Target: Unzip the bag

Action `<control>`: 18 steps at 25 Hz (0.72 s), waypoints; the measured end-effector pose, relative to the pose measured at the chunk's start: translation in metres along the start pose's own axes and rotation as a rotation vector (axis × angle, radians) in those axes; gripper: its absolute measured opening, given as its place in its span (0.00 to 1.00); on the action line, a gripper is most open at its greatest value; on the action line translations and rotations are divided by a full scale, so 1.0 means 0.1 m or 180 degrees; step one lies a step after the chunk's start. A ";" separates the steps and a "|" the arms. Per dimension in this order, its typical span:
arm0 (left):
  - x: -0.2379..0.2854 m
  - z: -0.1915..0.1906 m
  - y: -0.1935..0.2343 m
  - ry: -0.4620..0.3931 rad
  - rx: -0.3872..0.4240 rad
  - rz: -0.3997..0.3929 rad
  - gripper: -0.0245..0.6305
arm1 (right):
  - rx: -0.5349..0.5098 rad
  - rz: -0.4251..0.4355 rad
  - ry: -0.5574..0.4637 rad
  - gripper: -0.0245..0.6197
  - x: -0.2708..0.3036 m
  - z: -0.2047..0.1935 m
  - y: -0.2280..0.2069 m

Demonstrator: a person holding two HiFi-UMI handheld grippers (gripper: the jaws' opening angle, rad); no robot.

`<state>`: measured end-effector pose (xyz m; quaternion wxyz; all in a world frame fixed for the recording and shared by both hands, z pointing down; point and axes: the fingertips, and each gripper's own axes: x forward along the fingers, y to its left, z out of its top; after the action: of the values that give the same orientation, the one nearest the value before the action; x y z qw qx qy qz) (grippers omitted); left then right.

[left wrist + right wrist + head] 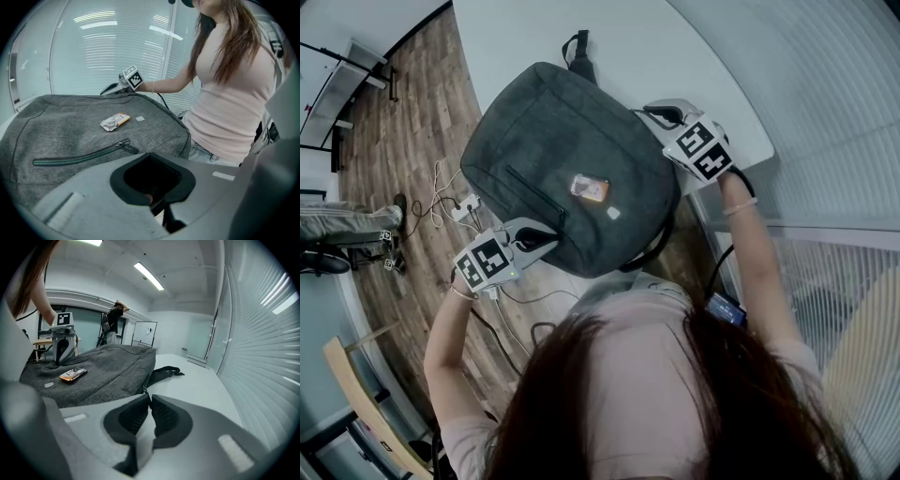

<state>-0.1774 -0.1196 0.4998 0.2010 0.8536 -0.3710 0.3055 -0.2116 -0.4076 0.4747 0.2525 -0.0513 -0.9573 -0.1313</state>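
Observation:
A grey backpack (572, 169) lies flat on the white table (675, 56), with a small orange-and-white packet (590, 188) on top. Its front pocket zipper (79, 157) is closed, the pull (127, 147) lying at its right end. My left gripper (546, 236) is shut at the bag's near left edge; whether it pinches fabric is hidden. My right gripper (652, 114) is at the bag's far right edge. In the right gripper view its jaws (149, 397) stand almost together on a small metal zipper pull (145, 389) at the bag's side seam.
A black strap (164, 372) trails from the bag's top onto the table (197, 385). Cables and a power strip (464, 208) lie on the wooden floor to the left, with a chair (366, 394) nearby. A glass wall with blinds runs along the right.

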 end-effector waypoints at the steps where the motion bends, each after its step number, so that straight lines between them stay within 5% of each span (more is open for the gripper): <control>1: 0.00 0.00 0.00 0.0001 -0.0002 -0.0003 0.05 | 0.0002 0.0005 -0.0001 0.08 0.01 0.01 0.00; 18: 0.05 0.05 -0.02 0.0009 -0.0042 0.0046 0.05 | -0.0021 0.0051 0.0031 0.08 0.04 0.02 -0.04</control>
<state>-0.1716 -0.1239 0.4996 0.2049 0.8492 -0.3788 0.3056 -0.2172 -0.4111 0.4741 0.2581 -0.0591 -0.9551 -0.1327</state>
